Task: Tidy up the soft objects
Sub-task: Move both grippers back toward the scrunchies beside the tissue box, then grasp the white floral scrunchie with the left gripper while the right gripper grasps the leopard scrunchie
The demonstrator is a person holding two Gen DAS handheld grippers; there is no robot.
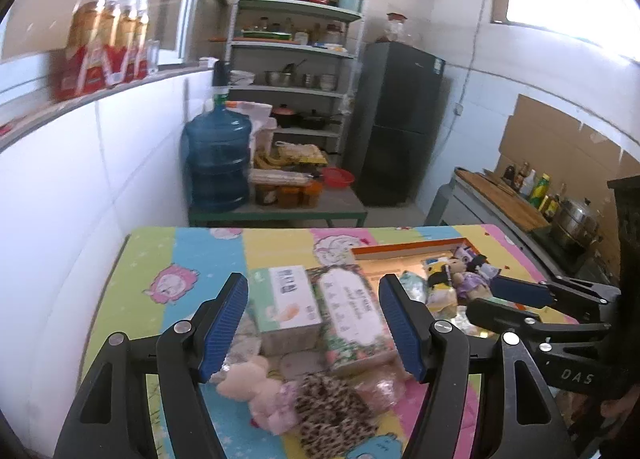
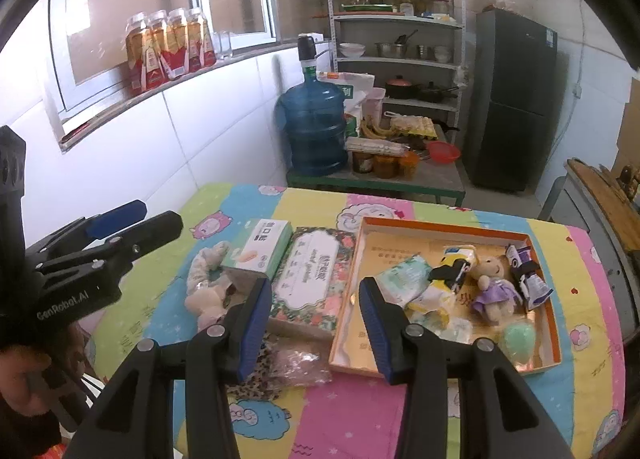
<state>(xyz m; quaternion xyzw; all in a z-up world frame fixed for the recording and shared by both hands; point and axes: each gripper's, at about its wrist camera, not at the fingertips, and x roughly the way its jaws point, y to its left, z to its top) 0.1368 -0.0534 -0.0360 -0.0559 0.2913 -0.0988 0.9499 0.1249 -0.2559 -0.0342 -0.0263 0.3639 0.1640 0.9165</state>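
A tablecloth (image 2: 400, 411) showing pastel stripes and cartoon sheep is lying under an orange-rimmed box (image 2: 440, 223), a purple-dressed beige doll (image 2: 493, 291), a leopard-print cloth (image 1: 332, 415), a floral packet (image 2: 316, 279) and a mint-green carton (image 2: 262, 247).

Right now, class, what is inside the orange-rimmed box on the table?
Inside the orange-rimmed box: a bear doll in a purple dress, a green puff, a yellow-and-black toy and soft packets. The right gripper hides the near corner.
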